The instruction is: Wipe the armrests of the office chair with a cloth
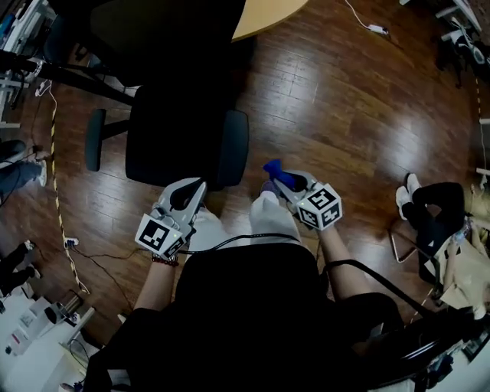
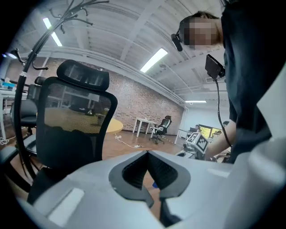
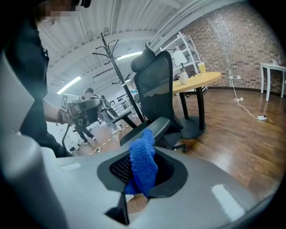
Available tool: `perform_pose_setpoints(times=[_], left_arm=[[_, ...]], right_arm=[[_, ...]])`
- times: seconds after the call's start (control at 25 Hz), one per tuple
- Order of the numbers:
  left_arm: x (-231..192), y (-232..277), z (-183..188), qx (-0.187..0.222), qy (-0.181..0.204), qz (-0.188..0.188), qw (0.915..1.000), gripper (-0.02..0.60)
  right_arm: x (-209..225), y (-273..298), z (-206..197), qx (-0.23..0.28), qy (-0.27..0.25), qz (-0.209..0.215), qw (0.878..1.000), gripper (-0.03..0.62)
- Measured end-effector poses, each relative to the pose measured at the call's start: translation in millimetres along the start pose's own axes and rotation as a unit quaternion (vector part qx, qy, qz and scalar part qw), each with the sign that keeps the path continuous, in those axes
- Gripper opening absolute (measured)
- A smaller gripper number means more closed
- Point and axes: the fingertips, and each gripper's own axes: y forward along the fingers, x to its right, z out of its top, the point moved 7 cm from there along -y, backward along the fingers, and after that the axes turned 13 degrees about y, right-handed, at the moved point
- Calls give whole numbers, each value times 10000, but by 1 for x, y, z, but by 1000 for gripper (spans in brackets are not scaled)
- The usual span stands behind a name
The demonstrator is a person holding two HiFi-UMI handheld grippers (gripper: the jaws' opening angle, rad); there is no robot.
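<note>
The black office chair (image 1: 184,142) stands just ahead of me, with one padded armrest (image 1: 95,139) on its left and the other armrest (image 1: 233,149) on its right. My right gripper (image 1: 285,181) is shut on a blue cloth (image 1: 278,174), a short way right of the nearer armrest and not touching it. In the right gripper view the cloth (image 3: 143,163) bulges up between the jaws, and the armrest (image 3: 149,129) lies just beyond. My left gripper (image 1: 184,197) is held low before the seat, shut and empty (image 2: 148,154). The chair's mesh back (image 2: 71,120) fills the left gripper view.
A round wooden table (image 1: 268,15) stands behind the chair. A coat stand (image 3: 114,62) rises beside it. A power strip and cable (image 1: 375,29) lie on the wood floor at the far right. A striped cable (image 1: 57,191) runs along the left. A seated person's legs (image 1: 429,207) are at right.
</note>
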Motion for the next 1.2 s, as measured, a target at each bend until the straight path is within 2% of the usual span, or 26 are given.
perform_pose_setpoints(times=[0.12,0.28,0.48,0.56,0.68,0.88,1.0,1.12,1.2], left_arm=[[29,37,12,105,-46,-15,9999,6],[55,60,29,219,37,-281,9994,6],[42,44,12,307,-550,-171,9979,6],[40,40,8,268,-517,92,9983,6],[52,38,7,406,-569,718,9950,6],[114,15,-14,285,-918,1730,9802,6],[141,22,-33,374,-1133,1917,9742,6],[150,16,-53,326,-852,2102,9734,6],[140,2,-67,426,-668,2495,9651,6]], right_arm=[[22,0,15,-40,-288,112,9995,72],[23,6,32,49,-835,111,9964,71],[7,1,39,101,-1196,4,9928,72],[15,-9,42,100,-1298,35,9915,72],[38,-29,38,-33,-1442,89,9895,72],[59,-46,12,-463,-1646,492,9840,72],[69,-52,7,-700,-2018,586,9752,72],[78,-51,-5,-712,-2351,661,9671,72],[89,-41,-14,-566,-2425,703,9659,72]])
